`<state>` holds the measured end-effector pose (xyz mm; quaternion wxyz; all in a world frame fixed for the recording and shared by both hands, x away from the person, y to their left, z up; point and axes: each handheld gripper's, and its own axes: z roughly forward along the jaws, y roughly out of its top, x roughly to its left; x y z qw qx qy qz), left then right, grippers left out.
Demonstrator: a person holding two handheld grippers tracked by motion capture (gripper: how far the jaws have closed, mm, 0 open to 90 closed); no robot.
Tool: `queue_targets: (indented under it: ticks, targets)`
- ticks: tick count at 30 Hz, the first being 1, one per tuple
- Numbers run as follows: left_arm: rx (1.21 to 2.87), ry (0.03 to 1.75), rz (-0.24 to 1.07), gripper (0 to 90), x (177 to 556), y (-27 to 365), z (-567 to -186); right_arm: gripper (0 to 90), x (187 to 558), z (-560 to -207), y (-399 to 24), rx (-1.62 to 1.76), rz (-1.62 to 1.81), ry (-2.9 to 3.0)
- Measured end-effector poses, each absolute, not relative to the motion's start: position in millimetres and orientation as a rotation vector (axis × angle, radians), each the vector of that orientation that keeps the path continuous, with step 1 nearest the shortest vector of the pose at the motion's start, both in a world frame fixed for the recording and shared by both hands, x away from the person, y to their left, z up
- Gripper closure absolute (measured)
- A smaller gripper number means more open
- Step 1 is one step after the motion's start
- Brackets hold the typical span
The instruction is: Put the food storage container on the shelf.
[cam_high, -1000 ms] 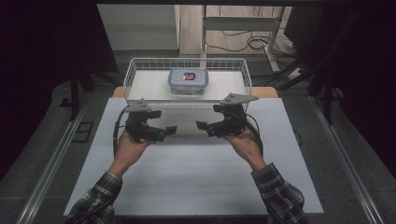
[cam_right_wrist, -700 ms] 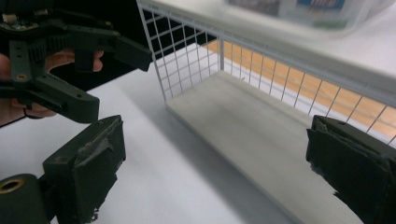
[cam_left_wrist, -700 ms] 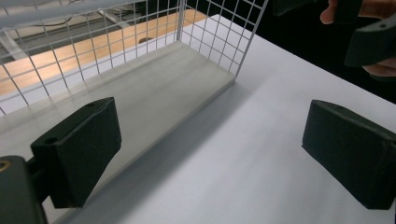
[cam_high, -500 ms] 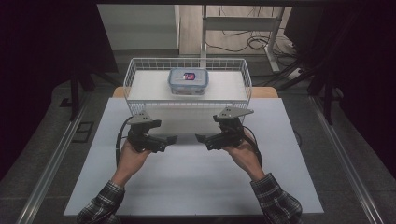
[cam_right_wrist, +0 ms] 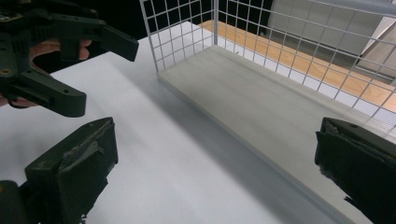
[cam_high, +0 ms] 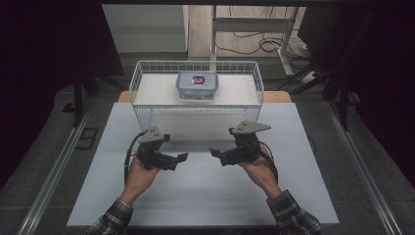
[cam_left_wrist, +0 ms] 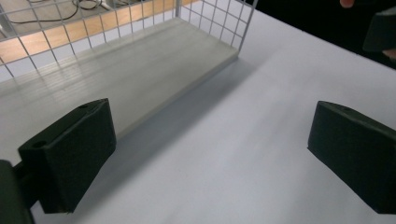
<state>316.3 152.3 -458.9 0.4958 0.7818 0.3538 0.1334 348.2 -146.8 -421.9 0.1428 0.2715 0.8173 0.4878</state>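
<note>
A white wire basket stands at the back middle of the white table. Inside it, toward the back, sits a clear lidded food container with something red and dark in it. My left gripper and right gripper hover over the table in front of the basket, tips pointing at each other a short gap apart. Both are open and hold nothing. In the left gripper view the jaws of the left gripper stand wide apart beside the basket's corner. The right gripper is just as wide open.
The basket's pale floor board lies close ahead of both grippers. Metal rails run along the table's sides, with dark floor beyond. A chair frame and cables stand behind the basket.
Both grippers have drawn back from the basket toward the person's side of the table, staying open and facing each other.
</note>
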Motion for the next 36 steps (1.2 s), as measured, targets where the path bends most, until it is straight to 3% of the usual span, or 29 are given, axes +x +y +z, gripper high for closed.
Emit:
queue_targets:
  ticks: [36]
  targets:
    - [1.915, 0.877, 0.386, 1.4, 257.8, 167.4, -493.3, 0.0, 301.1, -465.8, -163.8, 0.757, 1.315, 2.380]
